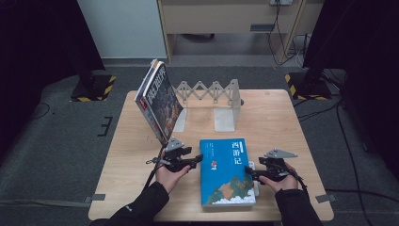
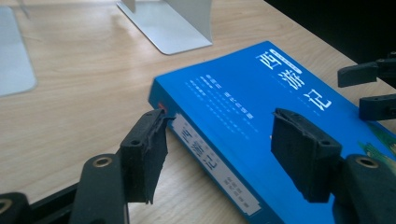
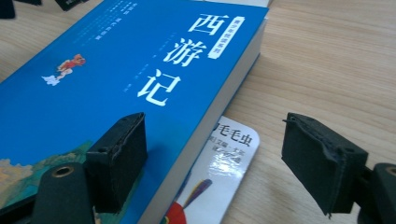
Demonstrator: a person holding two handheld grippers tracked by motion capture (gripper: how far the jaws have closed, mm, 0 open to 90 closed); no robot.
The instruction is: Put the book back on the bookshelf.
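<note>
A blue book (image 1: 226,172) with white Chinese title characters lies flat near the table's front edge. My left gripper (image 1: 194,160) stands open at its left, spine side. In the left gripper view the gripper (image 2: 219,156) has its jaws spread on either side of the book's spine (image 2: 215,161), not touching it. My right gripper (image 1: 249,174) is open at the book's right edge. In the right gripper view the gripper (image 3: 219,161) has one jaw over the cover (image 3: 140,70) and the other out above the bare table.
A thin white booklet (image 3: 224,163) pokes out from under the blue book's right edge. A dark-covered book (image 1: 159,99) leans upright against a grey extendable book rack (image 1: 211,92) at the back. The wooden table (image 1: 273,122) is bare to the right.
</note>
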